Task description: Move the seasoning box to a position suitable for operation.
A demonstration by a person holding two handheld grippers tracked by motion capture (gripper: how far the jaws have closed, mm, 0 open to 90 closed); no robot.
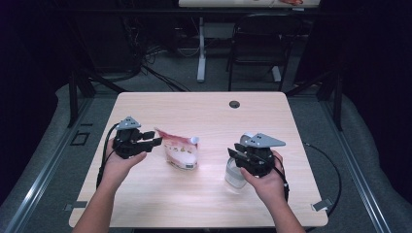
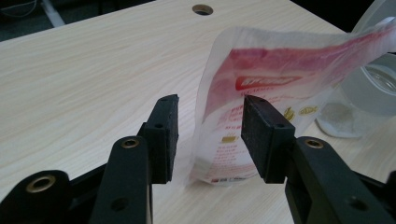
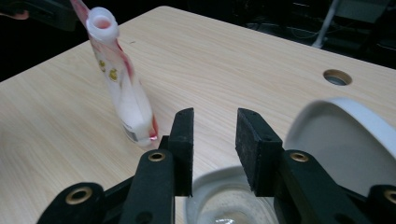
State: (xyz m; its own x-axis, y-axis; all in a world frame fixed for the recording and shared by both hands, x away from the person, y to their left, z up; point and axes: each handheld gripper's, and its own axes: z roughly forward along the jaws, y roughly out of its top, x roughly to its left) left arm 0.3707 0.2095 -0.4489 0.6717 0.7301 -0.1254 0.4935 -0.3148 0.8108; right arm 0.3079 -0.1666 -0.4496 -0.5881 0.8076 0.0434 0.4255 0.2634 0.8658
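So the surface [image 1: 204,111] is a light wood-grain top with rounded corners, sitting mid-frame in the high view, and there's a round cable hole [image 1: 234,104] near its far edge, upper centre. Around it the room is pretty dark. Grey floor, a bundle of cables [image 1: 145,58] at the upper left, a white leg of another desk [image 1: 201,53] top centre, and a black chair [image 1: 262,43] just right of that. Metal rails run down both sides of the frame.

The pouch [image 1: 180,150] stands a bit left of centre on the surface. It's a red and white refill bag with a white spout [image 1: 194,140] at its top right, open as far as the right gripper view shows [image 3: 102,23]. The left tool [image 1: 154,138] sits just left of the pouch, centre left of the frame. In the left gripper view its jaws are spread with the pouch's edge [image 2: 261,107] between them, and the pads aren't pressing on it, so it's open.

The right tool [image 1: 234,150] is at centre right, over a clear jar [image 1: 234,177] with a white flip lid [image 3: 345,140] standing open. Jaws apart there too, nothing pinched between them. The jar is well apart from the pouch, lower right of it.
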